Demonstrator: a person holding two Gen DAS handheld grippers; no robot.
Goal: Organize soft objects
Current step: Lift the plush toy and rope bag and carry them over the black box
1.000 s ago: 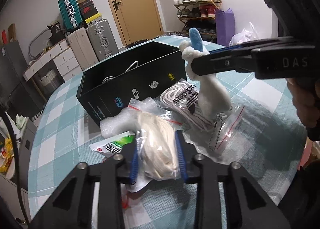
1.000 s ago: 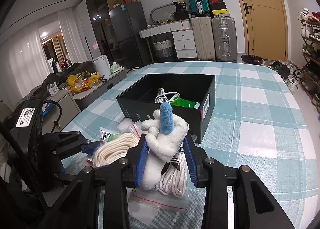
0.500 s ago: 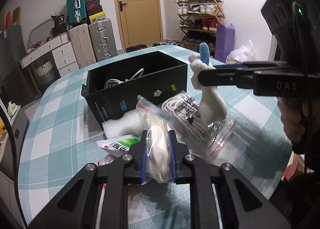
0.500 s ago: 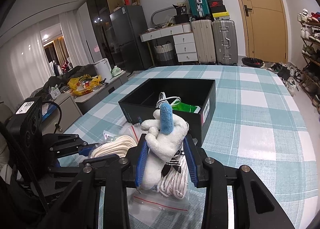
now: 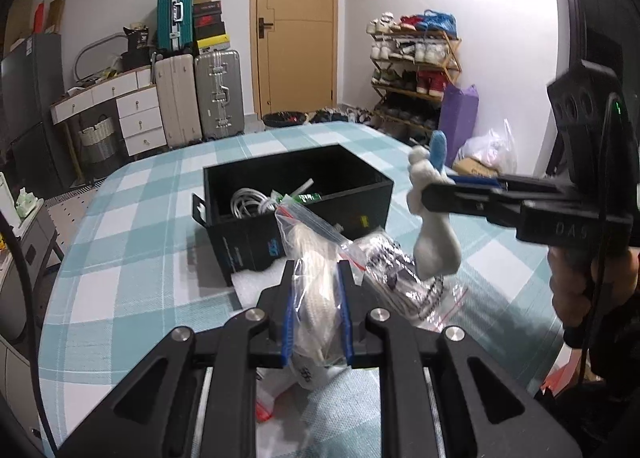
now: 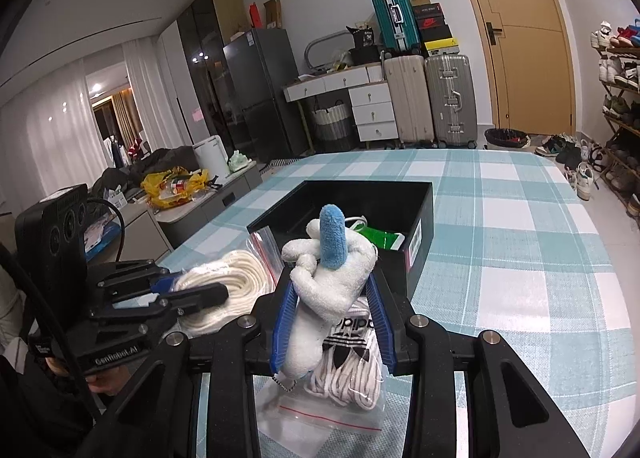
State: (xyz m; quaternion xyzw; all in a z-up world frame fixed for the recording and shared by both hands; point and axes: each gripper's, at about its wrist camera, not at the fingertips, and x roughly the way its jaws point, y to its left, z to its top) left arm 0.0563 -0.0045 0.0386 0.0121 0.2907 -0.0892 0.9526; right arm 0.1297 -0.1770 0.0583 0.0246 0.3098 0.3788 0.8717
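Observation:
My left gripper (image 5: 316, 306) is shut on a clear zip bag of cream rope (image 5: 316, 290) and holds it above the checked table (image 5: 132, 242); the bag also shows in the right wrist view (image 6: 224, 290). My right gripper (image 6: 332, 318) is shut on a white plush toy with a blue horn (image 6: 332, 270), lifted off the table; the toy also shows in the left wrist view (image 5: 434, 230). An open black box (image 5: 296, 210) with white cables and a green packet inside stands just beyond both grippers.
A bag of white Adidas laces (image 6: 352, 362) lies on the table under the plush toy. White foam (image 5: 256, 286) lies by the box front. Suitcases (image 5: 200, 94), drawers and a shoe rack (image 5: 416, 70) stand beyond the table.
My left gripper has shut on the rope bag and lifted it off the table, rising toward the box. My right gripper keeps hold of the plush toy and has risen slightly.

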